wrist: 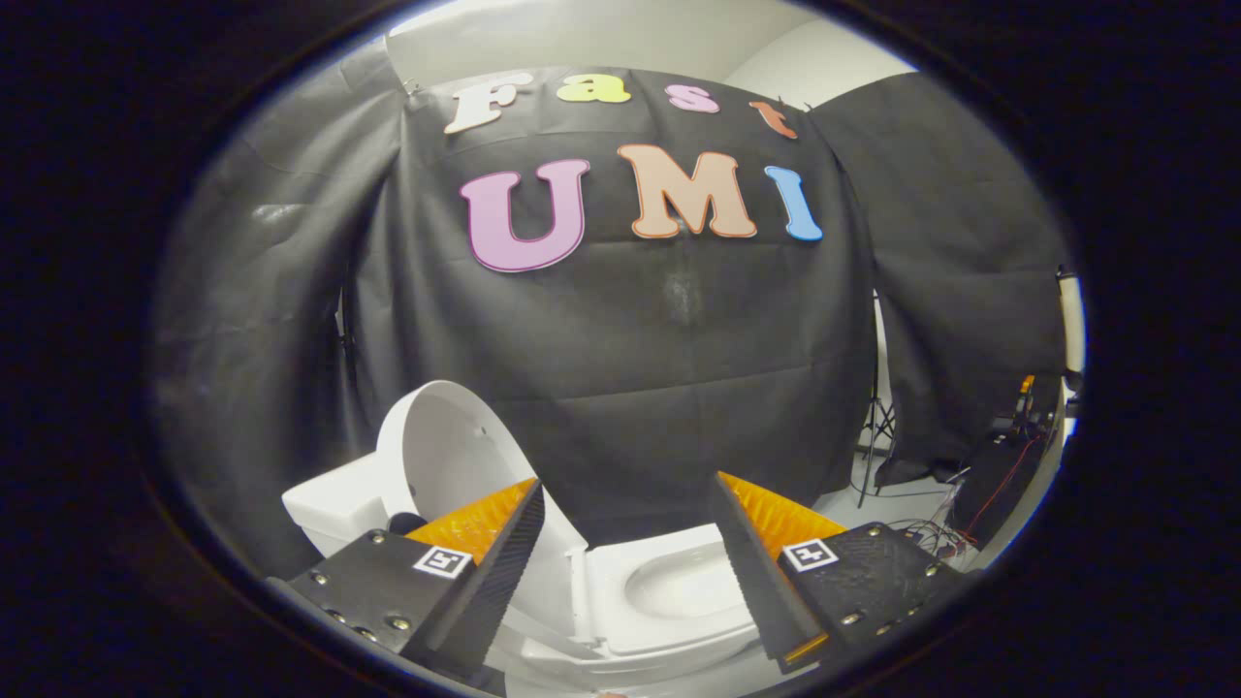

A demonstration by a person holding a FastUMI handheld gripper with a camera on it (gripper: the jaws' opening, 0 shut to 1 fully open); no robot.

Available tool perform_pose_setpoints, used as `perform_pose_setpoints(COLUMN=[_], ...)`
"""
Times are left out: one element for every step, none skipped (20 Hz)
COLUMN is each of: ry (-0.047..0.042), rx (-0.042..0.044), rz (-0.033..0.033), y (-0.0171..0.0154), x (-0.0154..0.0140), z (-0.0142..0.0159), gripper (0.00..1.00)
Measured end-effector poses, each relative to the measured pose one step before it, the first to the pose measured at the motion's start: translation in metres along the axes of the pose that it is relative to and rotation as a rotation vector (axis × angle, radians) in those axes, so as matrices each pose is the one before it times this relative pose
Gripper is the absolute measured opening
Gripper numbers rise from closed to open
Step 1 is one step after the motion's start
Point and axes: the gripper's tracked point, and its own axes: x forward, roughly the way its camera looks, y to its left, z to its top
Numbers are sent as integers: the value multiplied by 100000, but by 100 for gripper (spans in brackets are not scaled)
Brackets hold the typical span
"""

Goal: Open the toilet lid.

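Looking forward along the two fingers, left to right:

Booth wall [630,388]: black cloth hangs behind everything, in several draped panels.

Tank [334,504]: white, low at the left, standing against the cloth; the raised lid leans back toward it.

Toilet lid [451,456]: white, oval, standing upright and swung open, its hollow inner face turned toward the bowl. The tip of the left finger overlaps its lower edge in this view; whether it touches cannot be told.

Gripper [630,509]: fingers spread wide apart, with nothing pinched between them. The left finger [504,553] sits in front of the lid's base, the right finger [751,562] in front of the seat's right side.

Toilet seat [620,620]: white, lying flat on the bowl, showing between and just beyond the fingers.

Bowl [679,586]: its white inside is uncovered and visible through the seat ring.

Stand [877,436]: thin tripod legs on the pale floor, right of the toilet, at the cloth's edge.

Cables [970,514]: a tangle of wires and dark gear on the floor farthest right.
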Motion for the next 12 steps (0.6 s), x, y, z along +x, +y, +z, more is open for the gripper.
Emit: perform_pose_setpoints(ry=[288, -45, -219, -54, -528, -403, 61, 516, 700, 885, 1134, 982], rx=[1118, 909, 275, 579, 1416, 1829, 1496, 1018, 264, -580, -1075, -828], rz=[-29, -22, -298, -971, -169, 126, -467, -1158, -1223, -1153, -1203, -947], y=[-82, -13, -143, -309, -248, -77, -234, -427, -527, -363, -287, -278], x=[36, 11, -52, -68, -161, -13, -130, -71, -32, 3, -22, -40], z=[-375, -75, -7, -86, -201, -110, -290, -207, -238, -198, -305, -269], gripper=[100, 100, 100, 100, 100, 100, 100, 100, 100, 100, 100, 100])
